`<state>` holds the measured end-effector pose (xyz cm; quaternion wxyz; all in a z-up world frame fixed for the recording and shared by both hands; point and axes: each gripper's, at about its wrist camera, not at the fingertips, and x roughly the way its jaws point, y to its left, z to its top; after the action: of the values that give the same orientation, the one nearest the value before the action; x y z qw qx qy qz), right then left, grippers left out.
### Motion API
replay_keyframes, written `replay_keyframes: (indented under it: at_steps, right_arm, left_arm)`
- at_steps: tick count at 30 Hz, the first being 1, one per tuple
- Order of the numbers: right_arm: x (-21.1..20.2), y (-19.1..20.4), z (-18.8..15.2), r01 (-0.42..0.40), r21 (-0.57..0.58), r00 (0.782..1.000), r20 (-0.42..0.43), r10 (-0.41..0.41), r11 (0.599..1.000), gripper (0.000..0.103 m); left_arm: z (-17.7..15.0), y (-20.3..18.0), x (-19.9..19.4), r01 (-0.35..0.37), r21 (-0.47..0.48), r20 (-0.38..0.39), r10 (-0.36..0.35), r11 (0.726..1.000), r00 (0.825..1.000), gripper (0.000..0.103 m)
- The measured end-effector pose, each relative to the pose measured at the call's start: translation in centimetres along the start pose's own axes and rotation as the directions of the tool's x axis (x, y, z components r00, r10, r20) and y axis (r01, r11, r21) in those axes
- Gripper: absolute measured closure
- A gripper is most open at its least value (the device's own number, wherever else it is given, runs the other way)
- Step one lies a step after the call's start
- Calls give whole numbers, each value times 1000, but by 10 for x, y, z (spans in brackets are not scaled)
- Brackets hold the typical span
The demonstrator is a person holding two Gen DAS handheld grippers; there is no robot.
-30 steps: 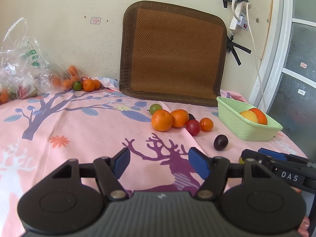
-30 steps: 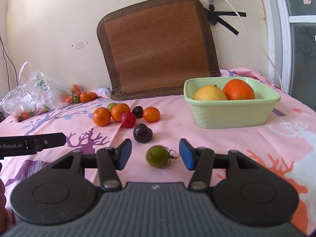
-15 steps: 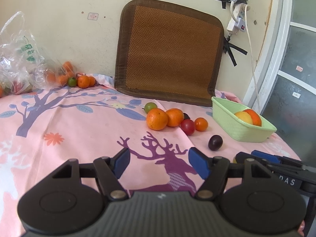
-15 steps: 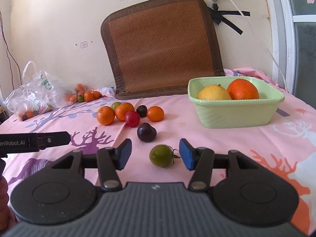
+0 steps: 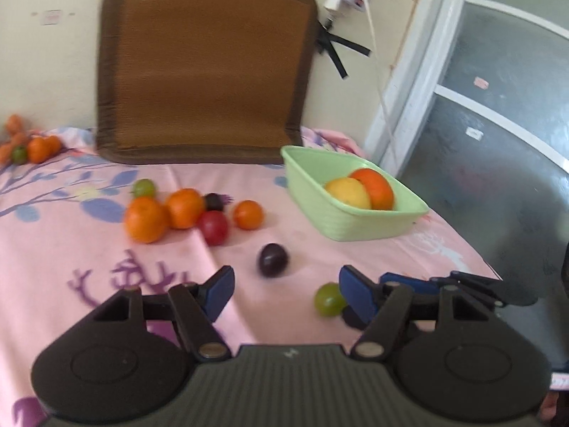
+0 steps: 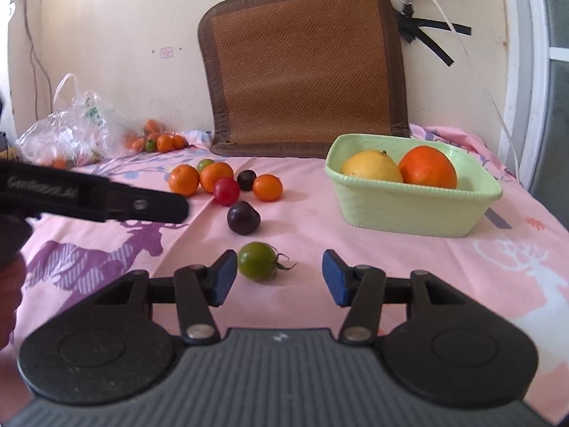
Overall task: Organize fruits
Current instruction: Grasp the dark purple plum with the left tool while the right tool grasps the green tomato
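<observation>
A green basket point(image 6: 419, 213) point(image 5: 341, 220) holds a lemon point(image 6: 371, 167) and an orange point(image 6: 428, 167). A green tomato point(image 6: 258, 261) point(image 5: 329, 299) lies between the fingers of my open right gripper point(image 6: 279, 281), close to the left pad, untouched. A dark plum point(image 6: 243, 217) point(image 5: 272, 259) lies just beyond it. Further back sit oranges point(image 6: 185, 179) point(image 5: 145, 219), a red tomato point(image 6: 226, 191) and a small orange point(image 6: 267, 187). My left gripper point(image 5: 286, 290) is open and empty, near the plum.
A woven brown mat point(image 6: 306, 67) leans on the back wall. A plastic bag point(image 6: 71, 128) and several small fruits point(image 6: 160, 140) lie at the back left. The left gripper's body point(image 6: 92, 199) reaches in from the left. A door point(image 5: 498, 124) stands on the right.
The left gripper has swung right and forward toward the plum and basket; its view is blurred. The right gripper has crept forward, so the green tomato now sits between its fingers.
</observation>
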<state>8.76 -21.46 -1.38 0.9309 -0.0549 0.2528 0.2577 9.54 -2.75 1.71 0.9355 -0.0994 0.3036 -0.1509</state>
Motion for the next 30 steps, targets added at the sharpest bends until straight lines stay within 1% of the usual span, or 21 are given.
replay_keyframes:
  at_steps: [3, 5, 8, 10, 12, 13, 14, 15, 16, 17, 19, 21, 23, 25, 27, 30]
  right_arm:
    - [0, -5, 0, -29, -12, 1000, -9, 28, 1000, 47]
    - [2, -6, 0, -43, -12, 999, -10, 42, 999, 47]
    - [9, -5, 1, -61, -18, 998, -19, 60, 998, 47]
    - [13, -2, 3, -77, -35, 997, -28, 77, 996, 47]
    - [16, 2, 4, -84, -61, 996, -34, 82, 995, 48]
    - [18, 3, 4, -81, -73, 996, -39, 79, 994, 51]
    - [21, 4, 5, -76, -80, 996, -48, 73, 994, 55]
    - [25, 4, 5, -69, -85, 996, -62, 64, 994, 58]
    - [28, 4, 5, -71, -83, 995, -74, 65, 994, 62]
    - [28, 3, 5, -75, -78, 995, -71, 69, 994, 65]
    - [28, 3, 5, -86, -84, 994, -71, 80, 993, 72]
    - [24, 1, 4, -77, -75, 996, -48, 74, 994, 72]
    - [15, -7, 7, -62, -49, 998, 5, 62, 997, 72]
    - [6, -16, 14, -18, -29, 997, 73, 20, 999, 72]
    - [3, -28, 25, 35, -18, 991, 128, -32, 999, 72]
    - [6, -47, 39, 106, 8, 979, 176, -106, 994, 72]
  left_arm:
    - [10, 0, 9, -32, 13, 18, 32, 999, 999, 36]
    - [19, 5, 17, -56, -1, 9, 56, 998, 998, 39]
    - [29, 10, 36, -67, 11, -46, 68, 998, 997, 46]
    - [29, 9, 47, -57, 32, -92, 60, 998, 994, 46]
    - [27, 6, 55, -64, 57, -111, 70, 996, 991, 46]
    - [26, 5, 59, -71, 61, -116, 78, 996, 990, 49]
    - [26, 5, 63, -70, 60, -127, 77, 996, 989, 62]
    - [26, 6, 67, -66, 54, -142, 73, 996, 987, 70]
    - [25, 6, 69, -71, 53, -139, 77, 996, 987, 72]
    - [24, 5, 69, -70, 60, -134, 78, 996, 988, 76]
    - [23, 2, 69, -70, 64, -145, 78, 996, 986, 76]
    - [27, -1, 64, -49, 50, -134, 56, 998, 989, 76]
    - [38, -6, 59, -28, 51, -101, 33, 998, 994, 76]
    - [54, -10, 58, 9, 43, -75, -6, 999, 997, 76]
    - [74, -15, 64, 46, 25, -65, -44, 999, 997, 76]
    - [103, -22, 87, 105, -18, -68, -106, 994, 992, 76]
